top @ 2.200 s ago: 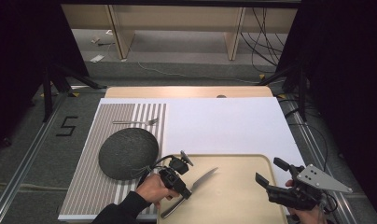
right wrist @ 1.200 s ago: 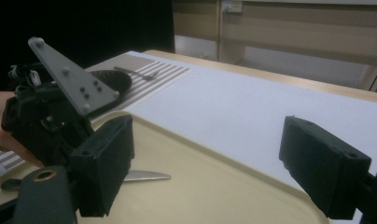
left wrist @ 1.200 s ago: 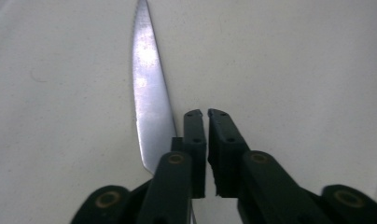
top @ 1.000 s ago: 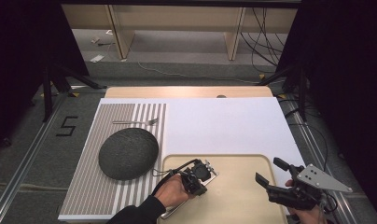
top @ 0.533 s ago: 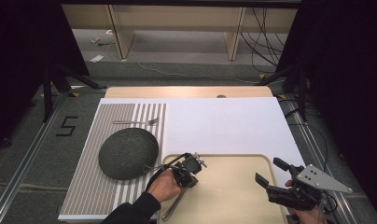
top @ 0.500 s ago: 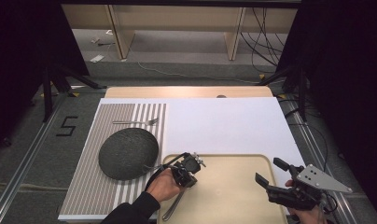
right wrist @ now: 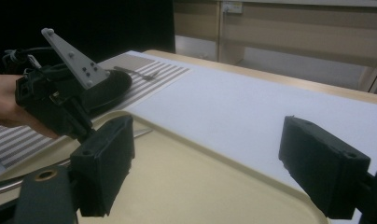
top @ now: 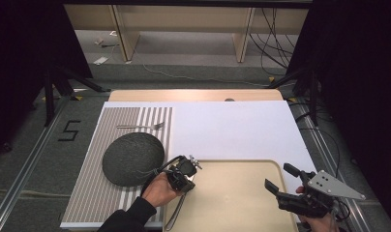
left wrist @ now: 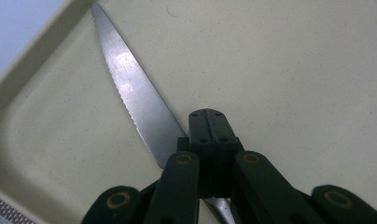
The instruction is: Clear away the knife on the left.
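A serrated table knife point(left wrist: 130, 88) lies on the beige tray point(left wrist: 294, 70), its tip at the tray's corner rim. My left gripper point(left wrist: 208, 114) is shut, and its jaws sit on top of the blade with nothing showing between them. From above, the left gripper point(top: 186, 180) is at the tray's point(top: 232, 163) left side, and the knife handle point(top: 173, 216) sticks out toward the near edge. My right gripper point(top: 279, 177) hovers open at the tray's right edge. In its own view the right gripper point(right wrist: 207, 163) has wide jaws with nothing between them.
A dark round plate point(top: 133, 158) and a fork point(top: 140, 126) rest on a striped placemat point(top: 101, 193) at the left. A white sheet point(top: 232, 130) covers the table beyond the tray. Dark stands and cables flank the table.
My left gripper has slid left across the tray toward its left rim, and the knife blade has swung left under it. The right gripper has not moved.
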The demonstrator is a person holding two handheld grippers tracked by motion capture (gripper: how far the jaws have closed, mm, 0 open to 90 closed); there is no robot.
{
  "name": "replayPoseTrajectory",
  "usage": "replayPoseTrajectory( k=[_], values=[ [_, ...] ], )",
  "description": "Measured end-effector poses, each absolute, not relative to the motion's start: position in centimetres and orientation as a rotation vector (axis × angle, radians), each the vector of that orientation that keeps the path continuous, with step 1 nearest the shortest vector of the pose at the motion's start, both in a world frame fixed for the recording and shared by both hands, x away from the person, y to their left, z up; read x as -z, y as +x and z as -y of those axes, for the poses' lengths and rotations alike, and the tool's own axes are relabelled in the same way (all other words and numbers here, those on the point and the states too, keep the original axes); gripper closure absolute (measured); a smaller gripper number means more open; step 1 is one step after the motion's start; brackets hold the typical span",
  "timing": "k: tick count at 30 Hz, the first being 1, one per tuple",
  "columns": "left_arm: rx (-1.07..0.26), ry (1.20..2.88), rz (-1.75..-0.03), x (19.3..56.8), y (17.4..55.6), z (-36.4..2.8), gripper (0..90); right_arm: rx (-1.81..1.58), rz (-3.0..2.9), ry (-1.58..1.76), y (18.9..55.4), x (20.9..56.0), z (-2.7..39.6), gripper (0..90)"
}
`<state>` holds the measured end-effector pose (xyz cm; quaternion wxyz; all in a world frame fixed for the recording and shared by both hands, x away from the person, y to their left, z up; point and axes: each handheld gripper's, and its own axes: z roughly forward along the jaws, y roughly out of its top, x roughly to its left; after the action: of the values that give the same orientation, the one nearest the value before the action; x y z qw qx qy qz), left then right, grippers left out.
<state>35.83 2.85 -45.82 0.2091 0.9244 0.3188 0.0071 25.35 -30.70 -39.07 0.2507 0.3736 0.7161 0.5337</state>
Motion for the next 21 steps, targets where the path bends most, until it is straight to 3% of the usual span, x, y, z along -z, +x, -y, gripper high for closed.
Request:
replayPoseTrajectory(
  k=[13,21],
  values=[
    [-0.032,2.599,-0.905,46.0,35.4,-3.3,90.0,-1.454,-1.950,1.020,25.4,39.1,30.7,19.2],
    [-0.019,2.571,-0.980,46.0,35.2,-5.8,89.9,-1.453,-1.949,1.020,25.4,39.1,30.7,19.3]
  ],
)
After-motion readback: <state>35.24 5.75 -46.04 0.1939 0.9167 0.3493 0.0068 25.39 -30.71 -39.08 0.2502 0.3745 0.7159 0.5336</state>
